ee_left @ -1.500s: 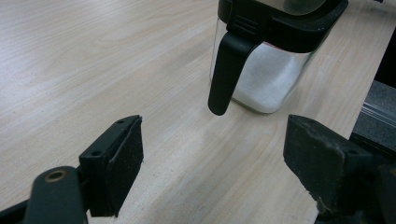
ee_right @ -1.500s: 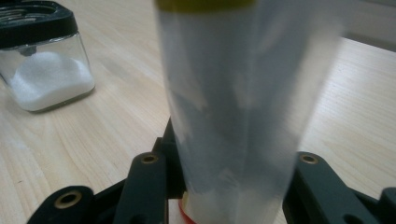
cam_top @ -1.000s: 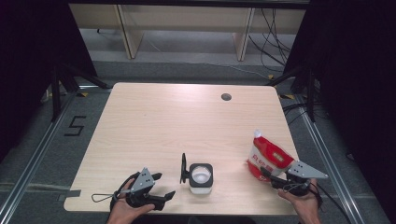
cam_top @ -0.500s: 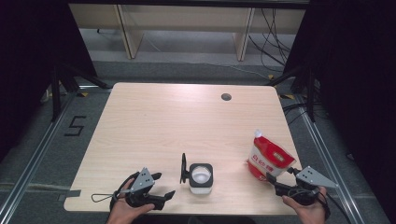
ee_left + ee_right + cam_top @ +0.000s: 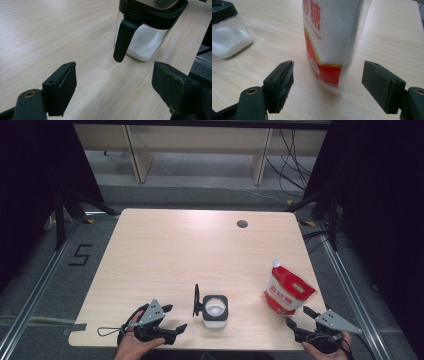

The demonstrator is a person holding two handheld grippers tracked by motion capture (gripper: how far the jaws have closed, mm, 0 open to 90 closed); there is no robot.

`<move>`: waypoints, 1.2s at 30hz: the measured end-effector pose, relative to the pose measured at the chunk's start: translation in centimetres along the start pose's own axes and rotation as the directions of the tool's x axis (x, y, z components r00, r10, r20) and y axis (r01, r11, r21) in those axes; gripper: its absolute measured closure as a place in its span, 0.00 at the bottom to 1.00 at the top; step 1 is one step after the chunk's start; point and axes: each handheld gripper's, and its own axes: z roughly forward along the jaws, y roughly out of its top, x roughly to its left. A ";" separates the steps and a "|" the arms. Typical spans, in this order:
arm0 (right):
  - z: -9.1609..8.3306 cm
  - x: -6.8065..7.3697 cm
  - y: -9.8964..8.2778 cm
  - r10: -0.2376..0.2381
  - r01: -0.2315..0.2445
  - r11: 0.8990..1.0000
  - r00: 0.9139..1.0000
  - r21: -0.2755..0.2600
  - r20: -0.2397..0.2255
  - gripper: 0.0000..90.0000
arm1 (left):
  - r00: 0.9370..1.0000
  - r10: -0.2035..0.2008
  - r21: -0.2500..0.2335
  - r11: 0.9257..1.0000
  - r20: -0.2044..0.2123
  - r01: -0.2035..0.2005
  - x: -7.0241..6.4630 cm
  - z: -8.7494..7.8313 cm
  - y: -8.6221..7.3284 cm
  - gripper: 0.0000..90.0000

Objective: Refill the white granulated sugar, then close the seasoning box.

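**Sugar pouch freed near surface's right edge**

Standing unsupported by the right edge of the surface point(image 5: 150, 245): red-and-white pouch point(image 5: 287, 292). Right tongs point(image 5: 306, 320) just opened, jaws apart, nothing between. Left tongs point(image 5: 172, 320) apart too, near front edge beside open jar point(image 5: 215, 310). Risk: a clipped pouch toppling or sliding off the edge.

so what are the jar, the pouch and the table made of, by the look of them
The jar: clear glass or hard plastic, since the white grains inside show through its glossy walls; its collar and hanging lid look like matte black plastic. The pouch: thin, glossy plastic film printed red and white, translucent where its white contents show through. The table: pale wood-grain surface, matte, possibly laminate rather than solid wood.
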 end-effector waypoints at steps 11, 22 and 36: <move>-0.4 0.6 -0.7 -0.028 0.028 0.999 1.000 0.033 -0.005 0.26 | 1.000 -0.008 -0.025 1.000 0.011 0.008 0.5 -0.2 0.5 0.21; -0.7 1.2 -1.1 -0.041 0.043 0.998 0.999 0.051 -0.026 0.25 | 1.000 -0.006 -0.036 0.999 0.015 0.006 1.0 -0.2 1.3 0.22; -0.6 1.9 -1.0 -0.077 0.079 0.996 0.996 0.048 -0.043 0.26 | 1.000 -0.021 -0.040 0.999 0.014 0.021 0.7 -0.8 2.6 0.27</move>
